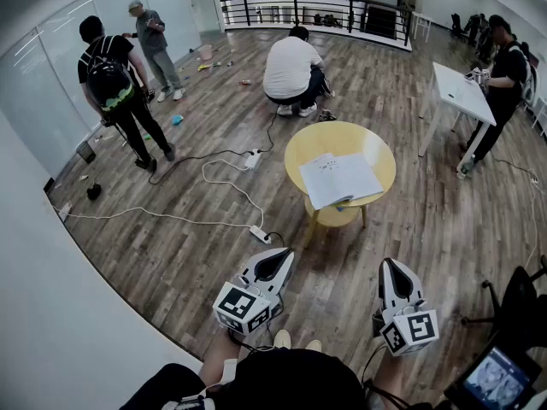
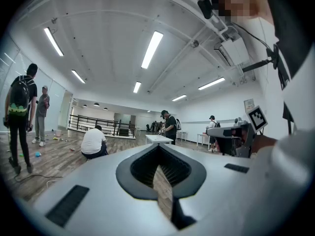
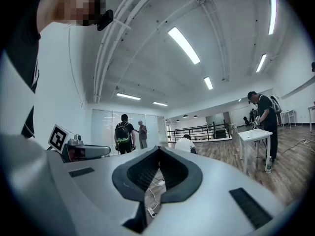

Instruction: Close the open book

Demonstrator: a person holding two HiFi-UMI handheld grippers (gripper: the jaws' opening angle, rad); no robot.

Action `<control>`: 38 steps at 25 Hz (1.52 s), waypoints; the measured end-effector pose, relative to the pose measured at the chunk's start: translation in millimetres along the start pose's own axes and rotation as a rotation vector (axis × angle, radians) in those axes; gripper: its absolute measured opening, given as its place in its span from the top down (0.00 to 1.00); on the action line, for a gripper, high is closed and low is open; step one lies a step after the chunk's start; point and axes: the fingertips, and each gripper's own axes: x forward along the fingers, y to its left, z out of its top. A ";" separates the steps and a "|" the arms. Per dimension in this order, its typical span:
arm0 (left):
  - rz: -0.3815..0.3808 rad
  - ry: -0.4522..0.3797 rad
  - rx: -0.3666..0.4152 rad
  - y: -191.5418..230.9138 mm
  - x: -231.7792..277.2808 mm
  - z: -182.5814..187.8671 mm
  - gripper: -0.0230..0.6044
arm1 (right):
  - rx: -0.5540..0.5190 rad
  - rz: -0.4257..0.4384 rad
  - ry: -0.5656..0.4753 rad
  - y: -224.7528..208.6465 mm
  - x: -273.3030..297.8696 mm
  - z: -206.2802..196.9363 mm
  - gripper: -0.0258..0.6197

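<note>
The open book point(image 1: 340, 178) lies flat, white pages up, on a round yellow table point(image 1: 376, 148) in the middle of the head view. Both grippers hang low, close to my body and well short of the table. My left gripper point(image 1: 280, 256) points level toward the table's left side, its jaws shut with nothing between them point(image 2: 158, 149). My right gripper point(image 1: 391, 267) sits below the table's right side, also shut and empty point(image 3: 158, 152). Neither gripper view shows the book.
A power strip point(image 1: 260, 233) and white cables point(image 1: 222, 182) lie on the wood floor left of the table. A person crouches point(image 1: 292, 71) behind it, two people stand at far left point(image 1: 120, 88), and another stands at a white table point(image 1: 461, 92) on the right.
</note>
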 end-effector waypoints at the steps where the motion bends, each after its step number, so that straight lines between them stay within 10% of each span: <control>1: 0.002 -0.001 0.001 0.1 2.4 0.0 0.97 | -0.002 0.000 0.000 -2.5 0.8 0.3 0.95; 13: 0.090 0.040 -0.041 -1.2 28.4 -28.4 0.97 | 0.005 0.075 0.070 -38.0 24.7 -25.3 0.95; 26: 0.167 0.016 -0.042 195.2 180.4 -12.1 0.97 | -0.040 0.137 0.096 -106.8 268.6 -14.7 0.95; 38: 0.285 0.050 -0.099 253.0 270.0 -24.9 0.97 | -0.027 0.277 0.204 -169.1 380.4 -38.2 0.95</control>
